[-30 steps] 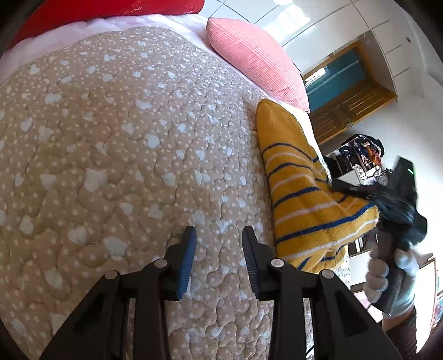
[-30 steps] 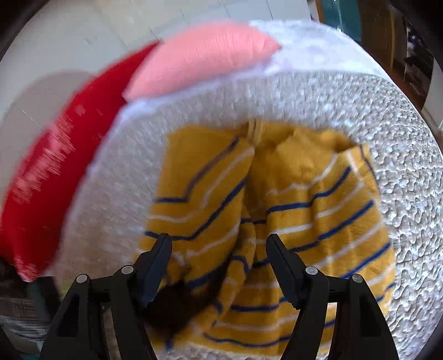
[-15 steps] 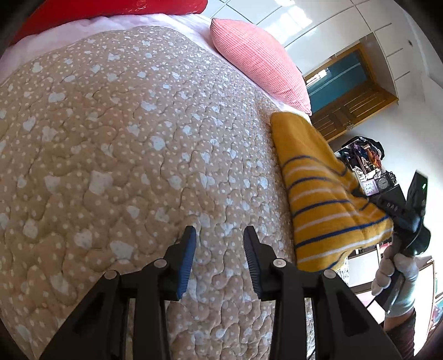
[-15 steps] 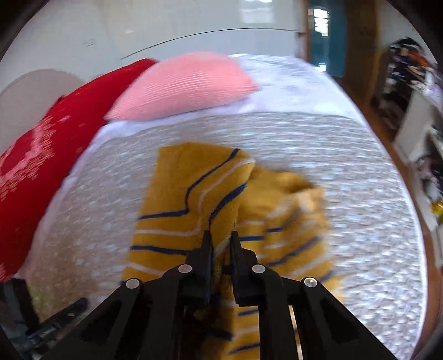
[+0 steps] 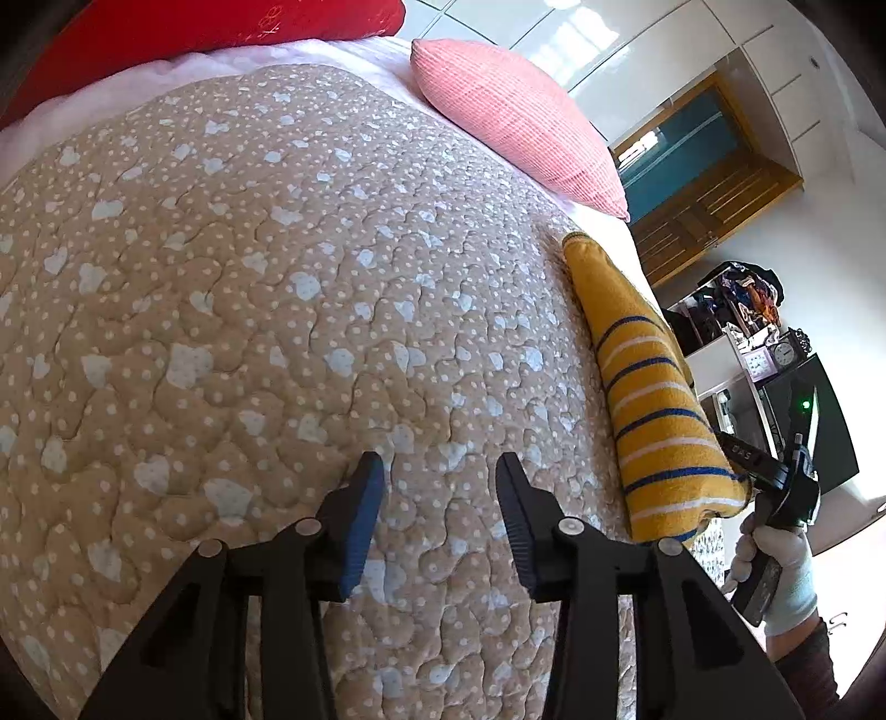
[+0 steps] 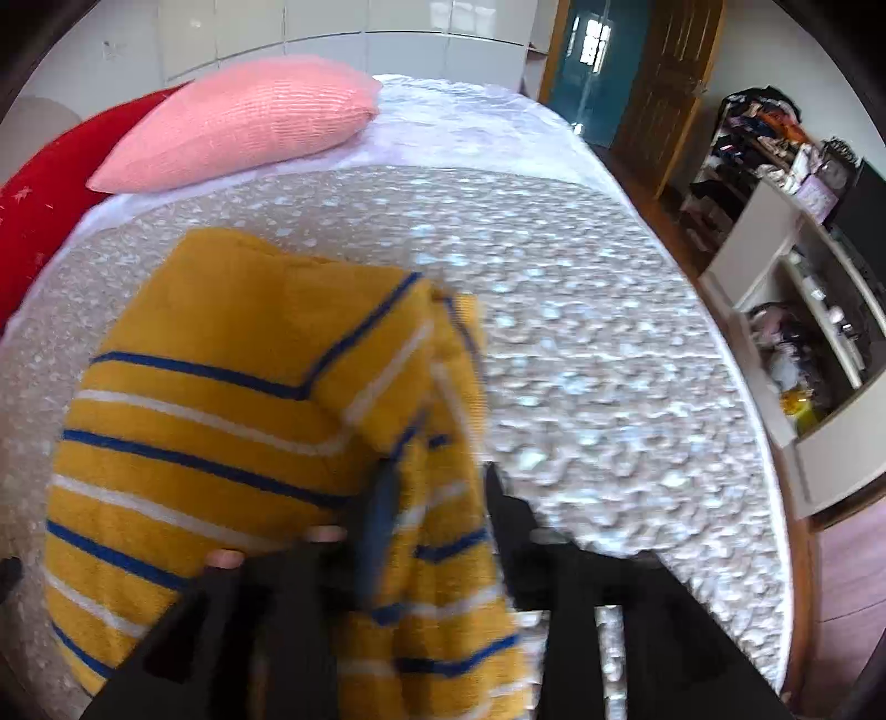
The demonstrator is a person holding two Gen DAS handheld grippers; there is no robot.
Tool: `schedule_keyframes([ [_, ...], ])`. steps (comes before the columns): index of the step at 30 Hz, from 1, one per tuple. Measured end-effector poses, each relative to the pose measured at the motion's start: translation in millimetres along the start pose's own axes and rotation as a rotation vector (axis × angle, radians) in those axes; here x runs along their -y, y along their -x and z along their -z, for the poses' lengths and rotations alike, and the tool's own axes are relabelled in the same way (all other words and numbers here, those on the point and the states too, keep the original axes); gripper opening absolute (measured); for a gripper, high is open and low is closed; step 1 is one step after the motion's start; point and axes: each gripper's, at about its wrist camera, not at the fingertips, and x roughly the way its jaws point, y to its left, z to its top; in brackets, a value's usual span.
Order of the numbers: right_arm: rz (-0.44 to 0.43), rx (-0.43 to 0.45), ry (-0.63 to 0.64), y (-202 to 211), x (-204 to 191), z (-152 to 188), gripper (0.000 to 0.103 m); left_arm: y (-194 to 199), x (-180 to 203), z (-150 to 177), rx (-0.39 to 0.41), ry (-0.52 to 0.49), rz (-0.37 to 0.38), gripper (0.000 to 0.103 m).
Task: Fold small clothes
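Observation:
A yellow garment with blue and white stripes lies folded on the quilted beige bedspread. In the left wrist view the garment sits at the bed's right edge. My right gripper has its jaws parted around a fold of the garment's edge; the view is blurred. It shows in the left wrist view, held by a gloved hand beside the garment. My left gripper is open and empty above the bedspread, left of the garment.
A pink pillow and a red pillow lie at the head of the bed. Past the bed's right edge are shelves with clutter and a wooden door.
My right gripper shut on the garment's edge, folded it over leftwards, then parted its jaws. The garment now looks narrower. My left gripper stayed open and hardly moved.

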Motion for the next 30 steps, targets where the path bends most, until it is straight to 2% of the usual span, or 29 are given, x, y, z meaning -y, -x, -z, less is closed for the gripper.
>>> schedule_keyframes([
  [2,-0.002,0.009,-0.024,7.2,11.8,0.8,0.056,-0.7,1.0,-0.3,-0.003,0.0,0.003,0.041],
  [4,0.024,0.069,-0.07,27.9,23.0,-2.6,0.056,0.4,2.4,0.1,-0.003,0.0,0.004,0.041],
  [7,-0.043,0.176,-0.129,60.9,28.3,-12.5,0.056,0.7,3.3,0.0,-0.002,-0.001,0.002,0.042],
  [9,-0.129,0.199,-0.118,72.8,16.8,-26.0,0.055,0.5,4.8,0.6,0.0,-0.005,-0.003,0.043],
  [12,-0.24,0.165,-0.069,71.8,-13.6,-39.6,0.055,0.1,6.8,1.3,0.002,-0.012,-0.008,0.043],
  [15,-0.436,0.061,-0.06,47.1,-46.0,-50.8,0.055,-2.2,7.2,1.2,-0.001,-0.015,-0.006,0.043],
  [17,-0.494,-0.009,-0.074,19.3,-55.5,-54.7,0.055,-2.6,7.2,1.5,-0.004,-0.015,-0.001,0.043],
  [18,-0.472,-0.029,-0.082,5.8,-57.1,-55.7,0.054,-2.2,6.7,1.3,-0.005,-0.015,0.002,0.043],
  [20,-0.317,-0.06,-0.123,-25.6,-44.7,-58.1,0.053,-1.2,4.9,0.7,-0.009,-0.009,0.011,0.043],
  [21,-0.233,-0.067,-0.183,-39.5,-29.1,-56.2,0.053,-0.5,3.1,0.4,-0.01,-0.005,0.014,0.043],
  [22,-0.23,-0.069,-0.272,-48.7,-10.3,-51.4,0.053,0.3,1.3,-0.5,-0.012,0.0,0.021,0.043],
  [23,-0.275,-0.056,-0.384,-54.1,11.8,-43.2,0.051,0.6,0.3,-1.2,-0.013,0.003,0.026,0.043],
  [25,-0.316,-0.047,-0.45,-54.1,30.0,-35.1,0.045,1.5,-2.0,-3.3,-0.015,0.009,0.032,0.043],
  [27,-0.277,-0.03,-0.404,-39.0,32.2,-32.9,0.045,2.3,-2.4,-4.5,-0.012,0.01,0.03,0.043],
  [29,-0.197,0.029,-0.336,-11.7,31.3,-30.8,0.046,2.9,-1.1,-4.2,-0.008,0.002,0.02,0.044],
  [30,-0.211,0.072,-0.316,4.8,33.5,-29.7,0.046,2.7,0.1,-3.6,-0.006,-0.004,0.013,0.044],
])
